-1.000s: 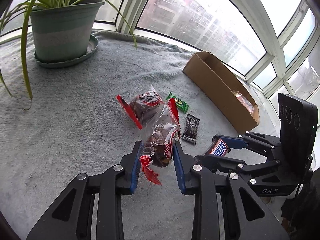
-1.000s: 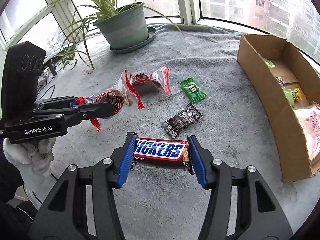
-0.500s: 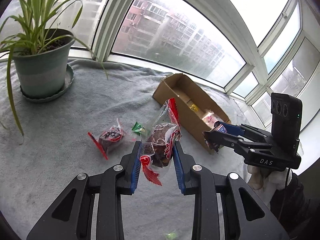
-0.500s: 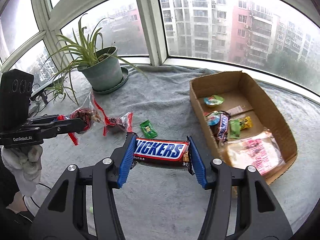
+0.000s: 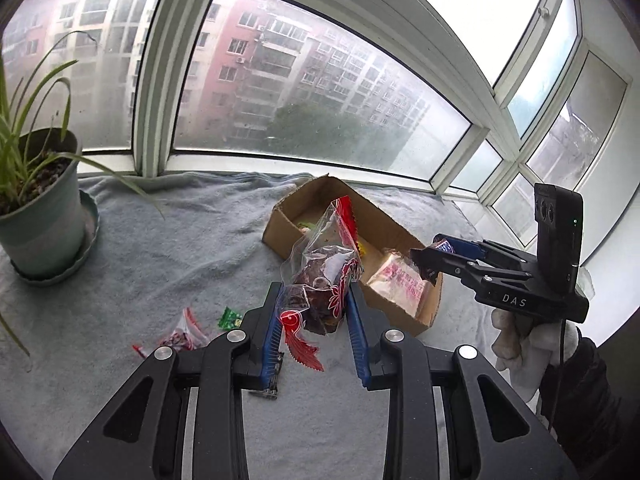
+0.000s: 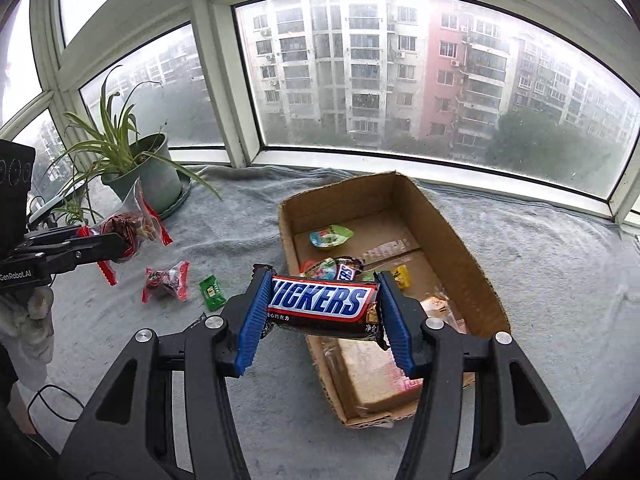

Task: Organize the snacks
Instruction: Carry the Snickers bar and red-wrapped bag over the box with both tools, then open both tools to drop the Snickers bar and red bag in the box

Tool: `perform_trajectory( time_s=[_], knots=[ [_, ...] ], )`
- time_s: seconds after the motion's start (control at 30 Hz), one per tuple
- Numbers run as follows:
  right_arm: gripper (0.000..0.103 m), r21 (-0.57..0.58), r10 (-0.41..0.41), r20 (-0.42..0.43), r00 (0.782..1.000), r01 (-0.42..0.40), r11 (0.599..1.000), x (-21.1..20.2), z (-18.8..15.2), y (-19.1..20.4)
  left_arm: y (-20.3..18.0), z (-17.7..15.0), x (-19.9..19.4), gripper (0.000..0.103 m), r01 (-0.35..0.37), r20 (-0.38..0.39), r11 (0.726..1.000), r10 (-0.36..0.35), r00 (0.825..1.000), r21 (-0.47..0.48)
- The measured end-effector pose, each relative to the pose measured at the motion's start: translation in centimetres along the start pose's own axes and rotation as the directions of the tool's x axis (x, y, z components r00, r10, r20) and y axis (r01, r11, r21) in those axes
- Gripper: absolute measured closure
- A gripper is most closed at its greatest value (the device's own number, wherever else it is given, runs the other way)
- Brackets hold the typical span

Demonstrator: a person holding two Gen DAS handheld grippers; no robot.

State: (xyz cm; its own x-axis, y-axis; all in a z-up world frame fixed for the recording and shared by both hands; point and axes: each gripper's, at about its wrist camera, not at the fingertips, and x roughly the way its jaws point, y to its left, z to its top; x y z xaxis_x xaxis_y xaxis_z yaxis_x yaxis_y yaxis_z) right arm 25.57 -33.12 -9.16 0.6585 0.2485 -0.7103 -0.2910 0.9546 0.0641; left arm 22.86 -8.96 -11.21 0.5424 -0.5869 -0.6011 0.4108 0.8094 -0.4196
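Two blue fingers [image 6: 252,320] on my right gripper [image 6: 322,312] squeeze one brown Snickers bar in a shiny wrapper [image 6: 324,304] by its two ends. The bar sits sideways above the near left wall of the one open brown cardboard box [image 6: 472,256]. Big white letters on blue show "ICKERS"; the first letter hides behind a finger. Small writing runs under them, too tiny for me to read.

Two more blue fingers [image 5: 271,328] on my left gripper [image 5: 316,320] pinch one clear plastic bag with red zigzag ends and dark brown snacks inside [image 5: 320,280]. They are nearly shut on it, and the bag sticks up in the air, with the box behind it.

On the grey fuzzy cloth [image 6: 560,280] I count three loose snacks. One is a small clear bag with red ends [image 6: 166,280]. One is a little green candy packet [image 6: 212,292]. One is a dark packet [image 5: 272,376], mostly hidden under my left finger.

Inside the box lie one round green-topped cup [image 6: 330,236], one more small Snickers [image 6: 348,270], one little yellow candy [image 6: 400,276] and one big pale packet with pink print [image 6: 380,372]. Some other bits there are too mixed up to count.

One green pot with long thin leaves [image 6: 156,176] stands on the cloth by the window.

From the left camera, my right gripper reads "DAS" on its side. From the right camera, my left one reads "GenRobot.AI".
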Motion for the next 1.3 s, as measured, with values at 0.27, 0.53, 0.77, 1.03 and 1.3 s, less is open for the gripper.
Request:
perform_trajectory(
  time_s=[0.27, 0.53, 0.77, 1.03, 1.3],
  knots=[
    [0.047, 0.02, -0.05, 0.005, 0.999, 0.05, 0.999, 0.3, 0.9, -3.4, -2.5, 3.3, 3.1, 0.074, -0.044, 0.007, 0.995, 0.044, 0.999, 0.087],
    [0.047, 0.064, -0.079, -0.03, 0.996, 0.08, 0.995, 2.0, 0.4, -7.1, -5.6, 4.5, 7.4, 0.074, -0.063, -0.023, 0.979, 0.068, 0.997, 0.196],
    [0.047, 0.086, -0.089, -0.051, 0.995, 0.093, 0.992, 2.9, -0.1, -8.7, -6.6, 4.8, 10.4, 0.074, -0.058, -0.061, 0.976, 0.073, 0.995, 0.21],
    [0.047, 0.115, -0.082, -0.084, 0.993, 0.091, 0.989, 4.2, -1.1, -9.9, -7.4, 4.9, 12.8, 0.074, -0.058, -0.099, 0.976, 0.08, 0.992, 0.21],
    [0.047, 0.125, -0.087, -0.108, 0.99, 0.1, 0.987, 4.9, -1.6, -10.3, -8.6, 4.3, 13.8, 0.074, -0.055, -0.123, 0.97, 0.086, 0.989, 0.238]
  ],
)
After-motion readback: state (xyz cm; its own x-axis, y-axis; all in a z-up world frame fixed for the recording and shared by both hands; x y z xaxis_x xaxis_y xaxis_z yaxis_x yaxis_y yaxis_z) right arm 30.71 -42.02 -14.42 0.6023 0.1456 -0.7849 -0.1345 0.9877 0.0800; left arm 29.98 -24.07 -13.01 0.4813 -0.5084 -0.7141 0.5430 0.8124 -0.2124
